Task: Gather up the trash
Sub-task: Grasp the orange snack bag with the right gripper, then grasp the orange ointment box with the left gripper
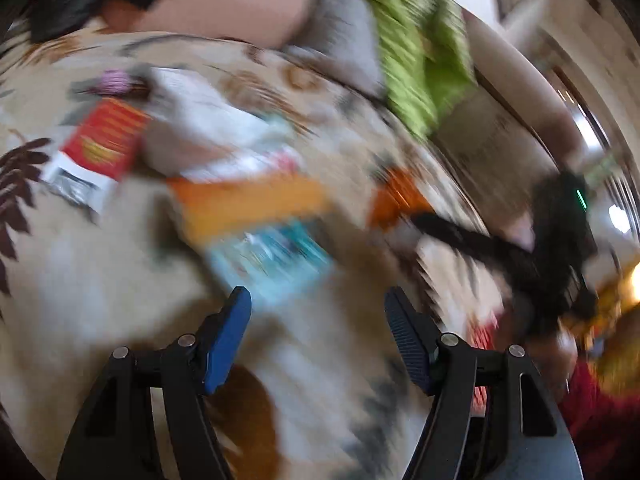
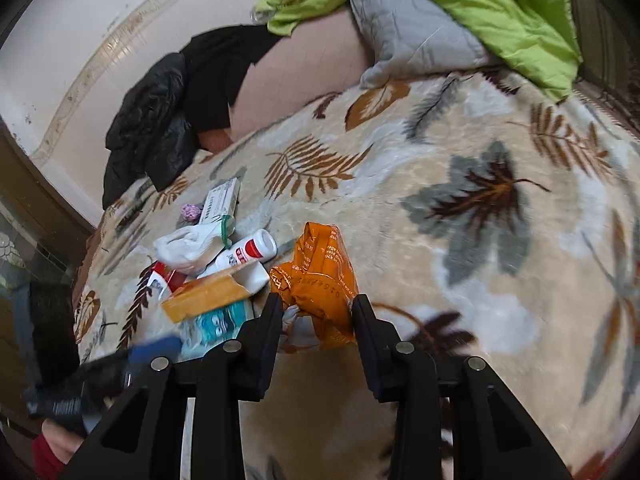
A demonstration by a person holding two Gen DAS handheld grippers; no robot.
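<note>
On the leaf-patterned blanket (image 2: 460, 152) lies a pile of trash: an orange cardboard box (image 2: 208, 296), a teal packet (image 2: 218, 320), a white bottle with a red label (image 2: 248, 254), a crumpled white bag (image 2: 188, 246) and a red-and-white box (image 2: 166, 276). My right gripper (image 2: 318, 304) is shut on a crumpled orange wrapper (image 2: 320, 280) at the pile's right edge. The left wrist view is heavily blurred. There my left gripper (image 1: 318, 300) stands open just short of the teal packet (image 1: 272, 260), with nothing between its blue pads (image 1: 228, 340).
A white-and-green carton (image 2: 220, 200) and a small pink ball (image 2: 190, 212) lie behind the pile. A grey pillow (image 2: 408, 36), a green quilt (image 2: 480, 8) and a black jacket (image 2: 152, 120) sit at the bed's far end. A red sleeve (image 2: 44, 460) shows at lower left.
</note>
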